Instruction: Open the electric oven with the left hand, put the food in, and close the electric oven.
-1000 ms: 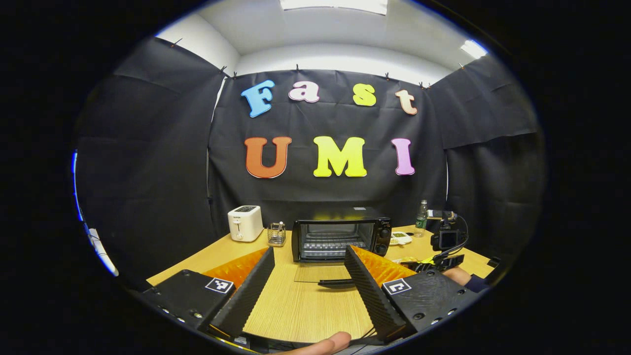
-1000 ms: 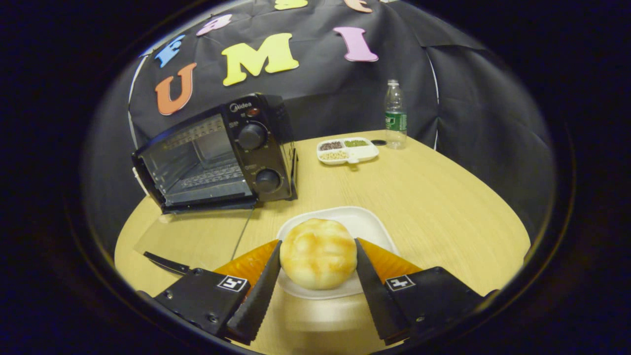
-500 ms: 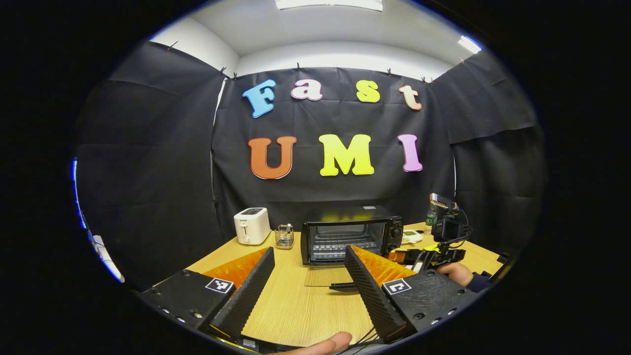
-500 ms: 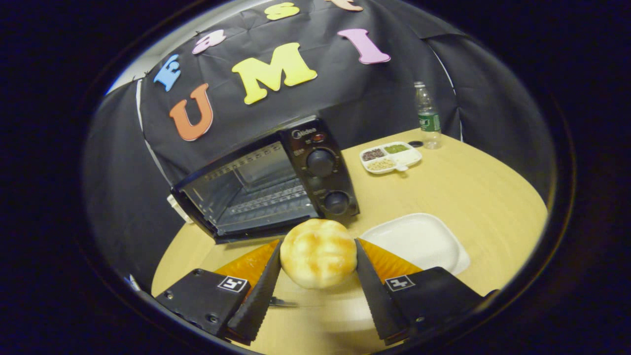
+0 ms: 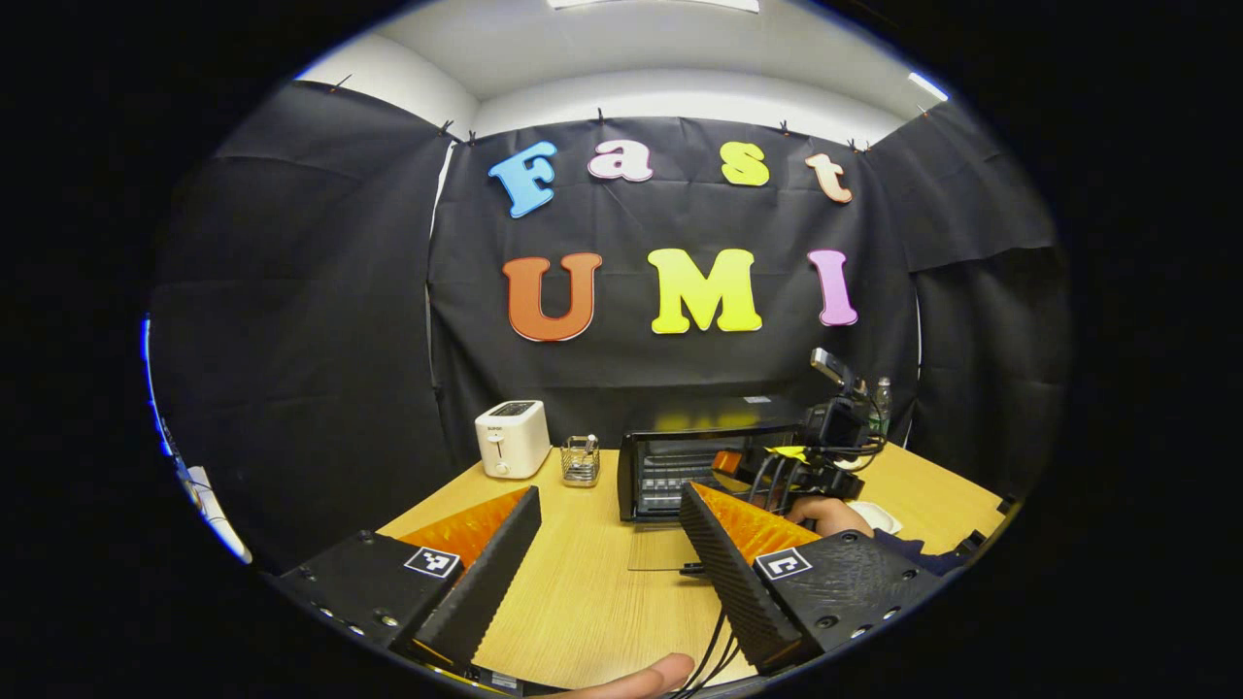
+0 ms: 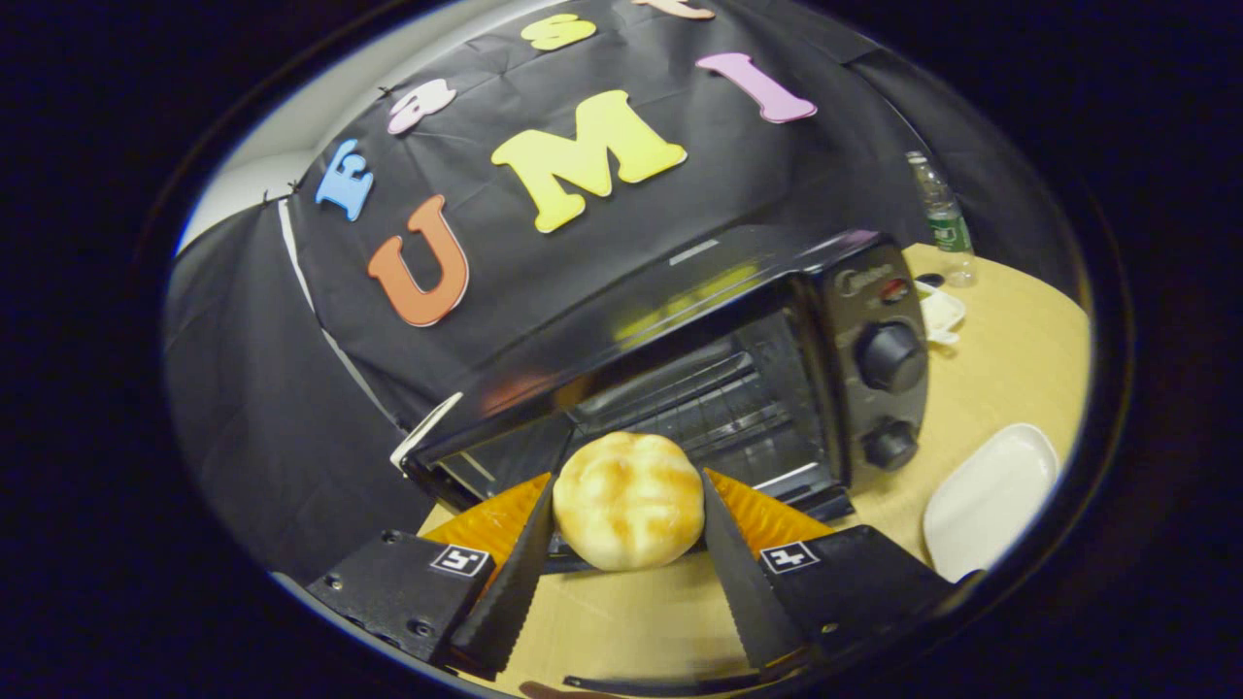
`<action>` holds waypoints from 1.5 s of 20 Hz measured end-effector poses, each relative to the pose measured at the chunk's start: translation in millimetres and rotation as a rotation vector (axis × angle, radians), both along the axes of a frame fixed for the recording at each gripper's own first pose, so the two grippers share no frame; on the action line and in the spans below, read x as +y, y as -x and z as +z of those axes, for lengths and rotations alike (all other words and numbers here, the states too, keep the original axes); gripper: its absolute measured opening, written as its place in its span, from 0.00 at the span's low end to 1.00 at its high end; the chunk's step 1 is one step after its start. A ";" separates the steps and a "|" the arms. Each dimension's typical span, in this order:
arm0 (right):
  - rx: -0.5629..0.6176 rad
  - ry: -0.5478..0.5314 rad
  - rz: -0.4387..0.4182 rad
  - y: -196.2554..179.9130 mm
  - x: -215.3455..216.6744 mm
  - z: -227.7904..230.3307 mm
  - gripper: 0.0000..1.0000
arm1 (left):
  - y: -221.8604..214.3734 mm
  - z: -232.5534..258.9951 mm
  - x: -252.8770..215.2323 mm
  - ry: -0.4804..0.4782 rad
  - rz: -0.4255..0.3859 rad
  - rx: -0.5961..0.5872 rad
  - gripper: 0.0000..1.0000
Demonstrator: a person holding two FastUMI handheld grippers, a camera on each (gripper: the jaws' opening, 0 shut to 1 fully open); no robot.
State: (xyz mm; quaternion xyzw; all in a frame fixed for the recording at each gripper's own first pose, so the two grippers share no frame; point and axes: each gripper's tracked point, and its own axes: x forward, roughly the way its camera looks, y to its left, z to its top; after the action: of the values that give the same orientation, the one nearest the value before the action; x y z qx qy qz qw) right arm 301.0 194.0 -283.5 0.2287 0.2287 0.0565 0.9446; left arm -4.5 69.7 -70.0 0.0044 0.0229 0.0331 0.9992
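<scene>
The bread roll (image 6: 628, 500) is clamped between the two fingers of the right gripper (image 6: 628, 544), one finger pressing on each side. In the right gripper view the roll is held clear of the table (image 6: 991, 379), directly in front of the open cavity of the electric oven (image 6: 738, 388). The wire rack (image 6: 719, 413) inside the cavity lies just behind the roll. The oven door is folded down; its handle (image 6: 670, 682) shows as a dark bar at the bottom of the right gripper view, below the fingers. Two control knobs sit on the oven's front panel, the upper knob (image 6: 890, 356) above the lower knob (image 6: 890, 445).

A white plate (image 6: 986, 495) lies on the table beside the oven, on the knob side. A sectioned tray (image 6: 940, 313) and a water bottle (image 6: 940, 221) stand farther back.

The left gripper (image 5: 607, 568) is held above the table, well apart from the oven, with its fingers spread wide and nothing between them. In the left gripper view the right gripper and the hand (image 5: 825, 515) holding it appear at the oven front. A white toaster (image 5: 512, 439) and a wire basket (image 5: 581, 460) stand to the left of the oven.
</scene>
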 end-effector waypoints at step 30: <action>-0.170 0.394 0.061 8.6 -26.7 12.2 0.98 | -6.8 -45.7 -7.7 0.076 -0.031 0.109 0.95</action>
State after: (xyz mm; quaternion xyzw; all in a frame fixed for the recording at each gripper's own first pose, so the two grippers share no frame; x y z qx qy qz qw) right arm 292.4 167.3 -271.3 0.0268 0.1616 0.0585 0.9848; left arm 2.2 61.9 -115.7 -0.0314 0.0785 0.0163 0.9963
